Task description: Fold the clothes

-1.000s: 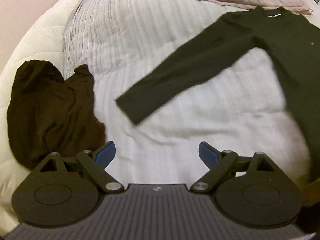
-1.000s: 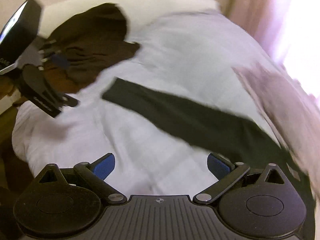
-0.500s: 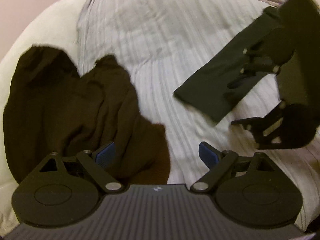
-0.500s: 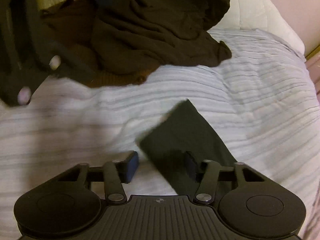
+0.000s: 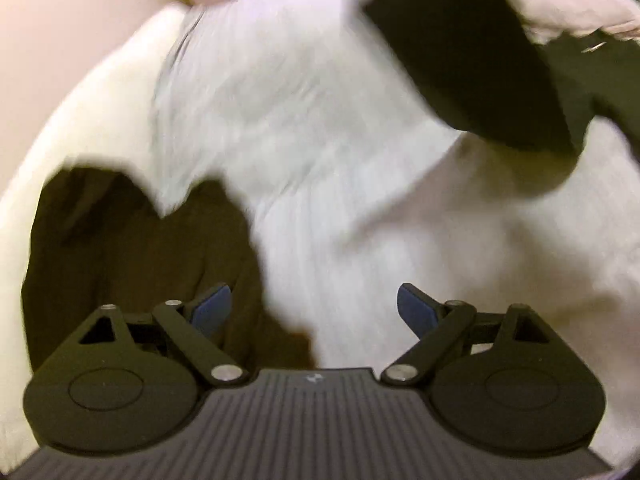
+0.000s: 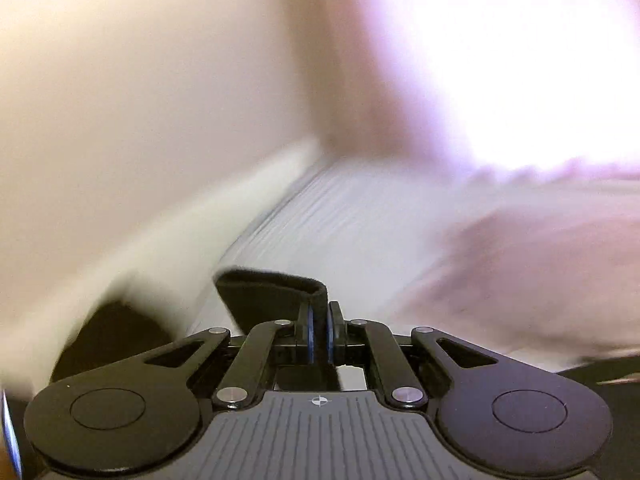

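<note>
My right gripper (image 6: 319,326) is shut on the cuff of the dark green sweater's sleeve (image 6: 272,290) and holds it lifted above the bed. In the left wrist view the same sleeve (image 5: 472,76) hangs raised at the upper right, above the bedspread. My left gripper (image 5: 314,312) is open and empty, low over the bed. Its left finger is over the edge of a crumpled dark brown garment (image 5: 132,264). Both views are blurred by motion.
The bed has a pale ribbed bedspread (image 5: 320,140) with a white quilted mattress edge (image 5: 92,120) on the left. A pink garment (image 5: 568,4) lies at the far right. A beige wall (image 6: 140,80) and bright curtain (image 6: 500,60) stand beyond the bed.
My right gripper has shut on the sleeve cuff and lifted it off the bed, swinging up toward the wall. My left gripper has stayed open near the brown garment.
</note>
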The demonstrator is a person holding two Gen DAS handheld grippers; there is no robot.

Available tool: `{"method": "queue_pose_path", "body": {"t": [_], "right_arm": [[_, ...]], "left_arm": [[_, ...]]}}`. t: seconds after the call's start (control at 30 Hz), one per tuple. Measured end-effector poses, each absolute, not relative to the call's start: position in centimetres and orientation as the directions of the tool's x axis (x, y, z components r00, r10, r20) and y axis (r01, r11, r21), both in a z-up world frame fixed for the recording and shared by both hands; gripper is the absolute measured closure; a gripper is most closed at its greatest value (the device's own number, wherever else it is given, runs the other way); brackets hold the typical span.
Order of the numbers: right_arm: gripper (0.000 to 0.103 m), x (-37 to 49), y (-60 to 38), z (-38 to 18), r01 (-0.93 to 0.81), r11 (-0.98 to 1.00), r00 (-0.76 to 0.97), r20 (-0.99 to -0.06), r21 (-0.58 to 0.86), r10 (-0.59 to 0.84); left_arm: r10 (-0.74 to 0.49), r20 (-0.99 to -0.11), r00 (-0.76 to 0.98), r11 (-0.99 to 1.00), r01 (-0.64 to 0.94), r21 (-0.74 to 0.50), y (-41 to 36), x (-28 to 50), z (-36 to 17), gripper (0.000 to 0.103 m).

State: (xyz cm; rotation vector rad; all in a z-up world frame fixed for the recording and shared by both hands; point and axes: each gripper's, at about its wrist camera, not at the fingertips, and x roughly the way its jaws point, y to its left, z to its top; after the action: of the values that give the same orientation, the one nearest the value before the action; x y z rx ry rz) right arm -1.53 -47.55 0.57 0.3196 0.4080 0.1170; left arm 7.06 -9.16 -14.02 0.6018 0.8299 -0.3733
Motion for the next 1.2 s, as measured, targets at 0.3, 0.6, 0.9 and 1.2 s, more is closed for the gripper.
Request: {"method": "queue_pose_path", "body": {"t": [0.3, 0.6, 0.9, 1.2], "right_arm": [[0.099, -13.9, -78.0, -16.5, 0.525, 0.596, 0.799, -0.594, 0.608, -0.098], [0.099, -16.2, -83.4, -19.9, 0.473, 0.533, 0.804, -0.591, 0.701, 0.064], [0.098, -20.3, -87.2, -23.2, 0.565, 0.515, 0.750, -0.662, 0.644, 0.006], [0.028, -20.8, -84.4, -22.2, 0.686, 0.601, 0.594, -0.793, 0.409, -0.138]], "left_arm": [[-0.286, -0.756, 0.589, 0.620, 0.715, 0.323, -28.7, 2.1, -12.5, 0.015], [-0.249, -0.834, 0.492, 0.555, 0.778, 0.293, -43.1, -4.4, -14.8, 0.015], [-0.229, -0.848, 0.479, 0.520, 0.796, 0.309, -47.6, -3.6, -15.4, 0.014], [-0.238, -0.881, 0.409, 0.417, 0.862, 0.288, -49.2, -3.3, -18.7, 0.014]]}}
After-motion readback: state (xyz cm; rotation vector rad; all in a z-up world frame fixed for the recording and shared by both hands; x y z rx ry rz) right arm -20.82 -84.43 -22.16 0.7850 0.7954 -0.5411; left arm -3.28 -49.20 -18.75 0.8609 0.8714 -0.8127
